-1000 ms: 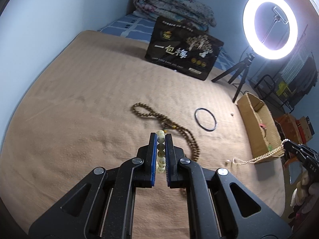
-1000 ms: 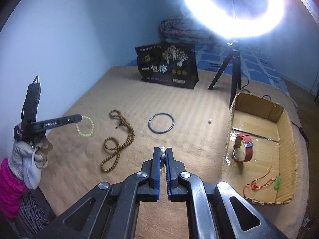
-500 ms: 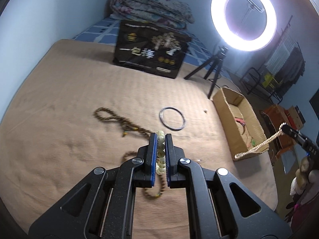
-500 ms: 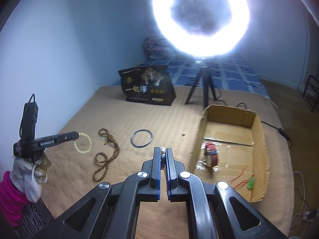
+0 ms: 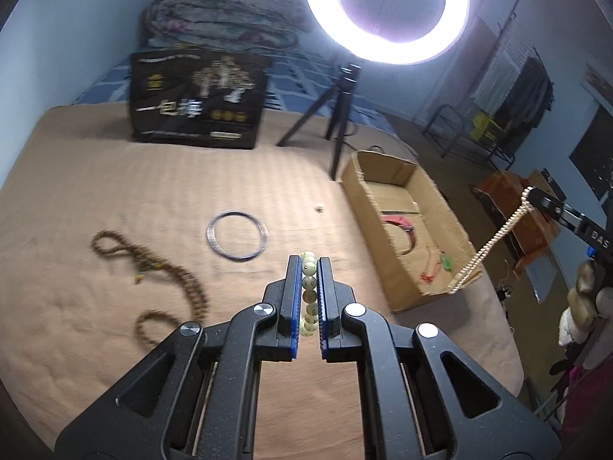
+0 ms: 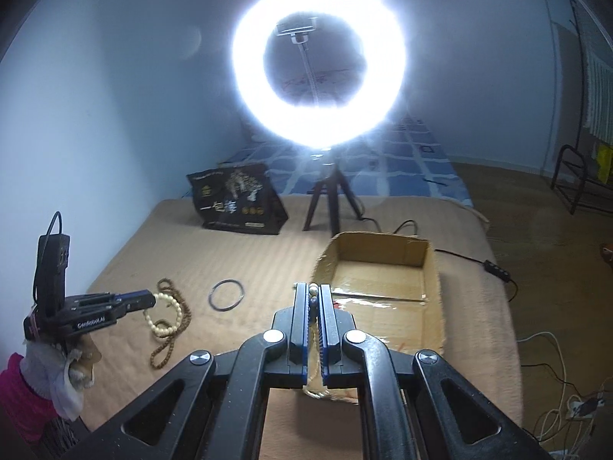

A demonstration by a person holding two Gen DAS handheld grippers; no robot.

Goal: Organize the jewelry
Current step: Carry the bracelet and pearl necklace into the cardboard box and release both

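My left gripper (image 5: 308, 258) is shut on a pale bead bracelet (image 5: 308, 291) and holds it above the tan bed cover; it shows from the right wrist view (image 6: 153, 299) with the bracelet (image 6: 164, 316) hanging from it. My right gripper (image 6: 314, 287) is shut on a long cream bead necklace (image 6: 315, 360), which hangs down (image 5: 494, 237) over the near end of the cardboard box (image 5: 387, 207). The box (image 6: 367, 245) holds a red watch (image 5: 402, 226) and a red cord with a green charm (image 5: 440, 262). A brown bead necklace (image 5: 164, 272) and a dark bangle (image 5: 236, 234) lie on the cover.
A black printed bag (image 5: 199, 99) stands at the back. A ring light on a tripod (image 5: 383, 7) stands behind the box. A small pale bead (image 5: 318, 207) lies near the bangle. Folded bedding (image 5: 222, 15) is at the far wall.
Both grippers have lifted and swung right toward the box. The cream necklace has been raised off the cover and now hangs over the box's near end.
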